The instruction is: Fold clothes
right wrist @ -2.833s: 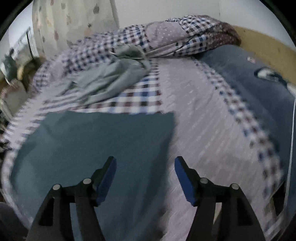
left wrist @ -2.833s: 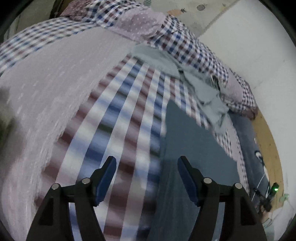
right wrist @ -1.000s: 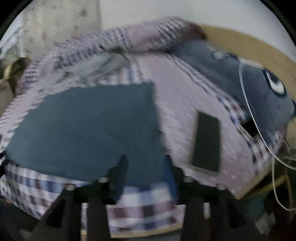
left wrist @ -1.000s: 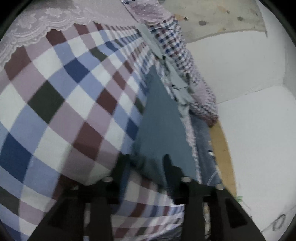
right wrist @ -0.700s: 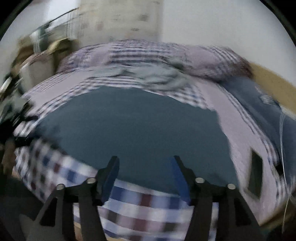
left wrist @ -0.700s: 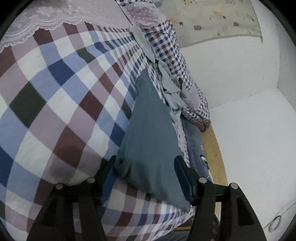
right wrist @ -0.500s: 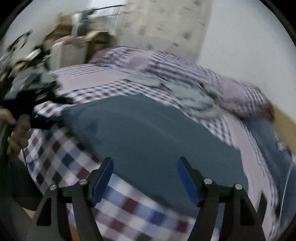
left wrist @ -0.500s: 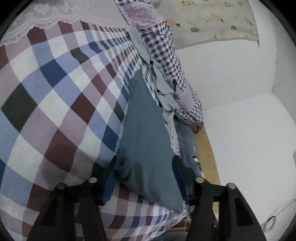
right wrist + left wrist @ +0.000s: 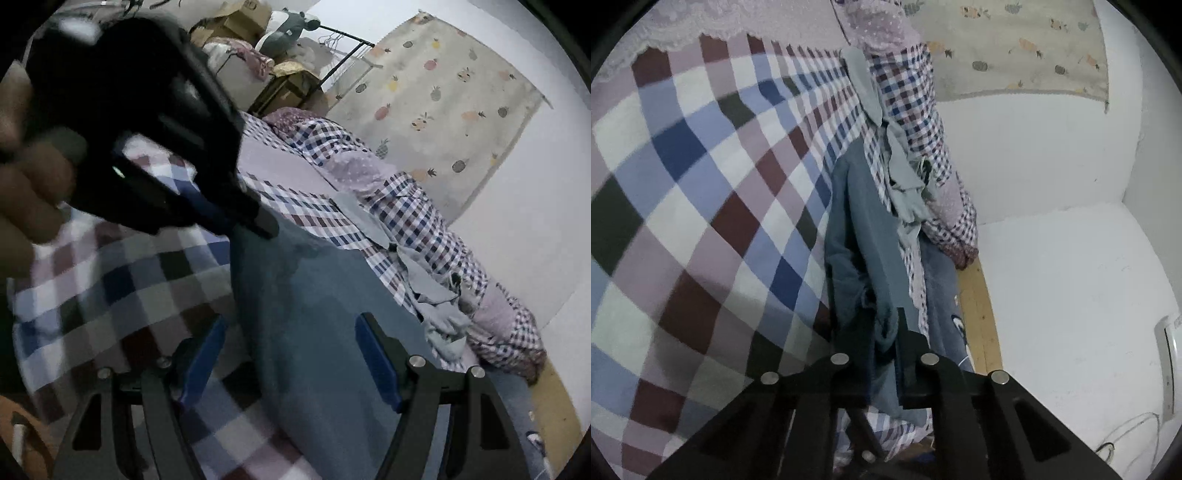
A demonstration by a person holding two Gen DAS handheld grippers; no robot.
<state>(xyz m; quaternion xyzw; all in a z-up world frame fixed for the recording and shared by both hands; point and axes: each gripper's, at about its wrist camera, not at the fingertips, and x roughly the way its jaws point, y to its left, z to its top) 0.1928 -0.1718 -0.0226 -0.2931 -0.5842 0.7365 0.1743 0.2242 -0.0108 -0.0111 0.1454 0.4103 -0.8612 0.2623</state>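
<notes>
A teal garment [image 9: 860,229] lies spread flat on the checked quilt [image 9: 701,192]. My left gripper [image 9: 882,332] is shut on the teal garment's near edge, with cloth bunched between its fingers. In the right wrist view the same teal garment [image 9: 325,302] fills the middle. My right gripper [image 9: 291,356] hovers open just above it, blue pads wide apart and nothing between them. At upper left of that view a hand [image 9: 26,184] holds the left gripper [image 9: 255,221], whose tip meets the garment's far corner.
A crumpled pale grey garment [image 9: 436,302] lies past the teal one, against a rolled checked duvet [image 9: 406,206]. A fruit-print curtain [image 9: 443,96] and white wall stand behind. Boxes and a rack [image 9: 288,70] are at the back. A wooden bed edge [image 9: 979,306] runs along the right.
My left gripper has shut on the teal garment's edge after standing open around it. My right gripper swung left across the garment toward the left gripper and stayed open.
</notes>
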